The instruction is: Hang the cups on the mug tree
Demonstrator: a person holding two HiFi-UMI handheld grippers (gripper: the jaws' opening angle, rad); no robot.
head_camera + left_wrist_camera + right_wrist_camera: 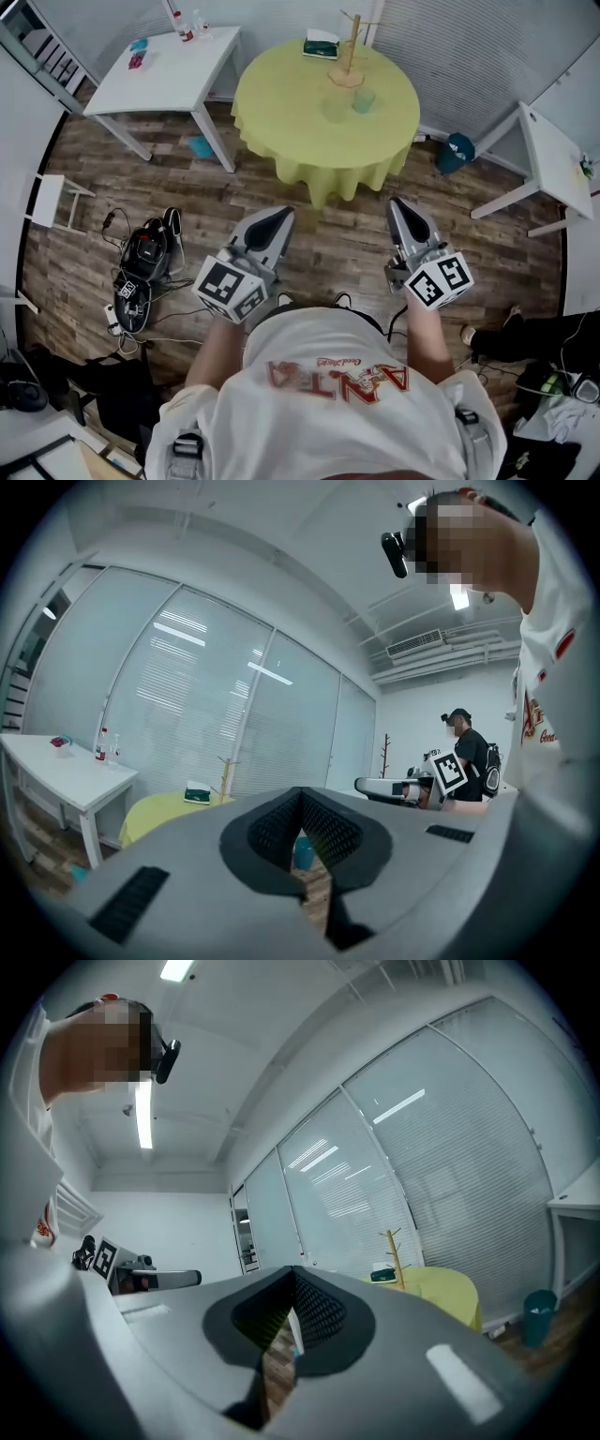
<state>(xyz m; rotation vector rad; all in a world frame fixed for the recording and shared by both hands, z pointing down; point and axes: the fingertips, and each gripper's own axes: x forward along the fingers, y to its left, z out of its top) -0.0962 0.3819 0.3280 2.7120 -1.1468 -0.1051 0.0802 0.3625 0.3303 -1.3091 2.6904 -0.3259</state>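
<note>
A round table with a yellow cloth (309, 141) stands ahead of me. On it rise a wooden mug tree (349, 52) and two pale green see-through cups (364, 99) (335, 109), with a dark green box (321, 44) behind. My left gripper (278, 217) and right gripper (398, 206) hover side by side above the wood floor, short of the table, both shut and holding nothing. The left gripper view shows the tree (225, 772) far off to the left of the shut jaws (300, 792). In the right gripper view the tree (396, 1252) stands to the right of the jaws (292, 1269).
A white table (169, 70) with small bottles is at the back left, another white table (553, 159) at the right. A teal bin (455, 152) sits beside the round table. Bags and cables (141, 267) lie on the floor at left. Another person (466, 752) stands far off.
</note>
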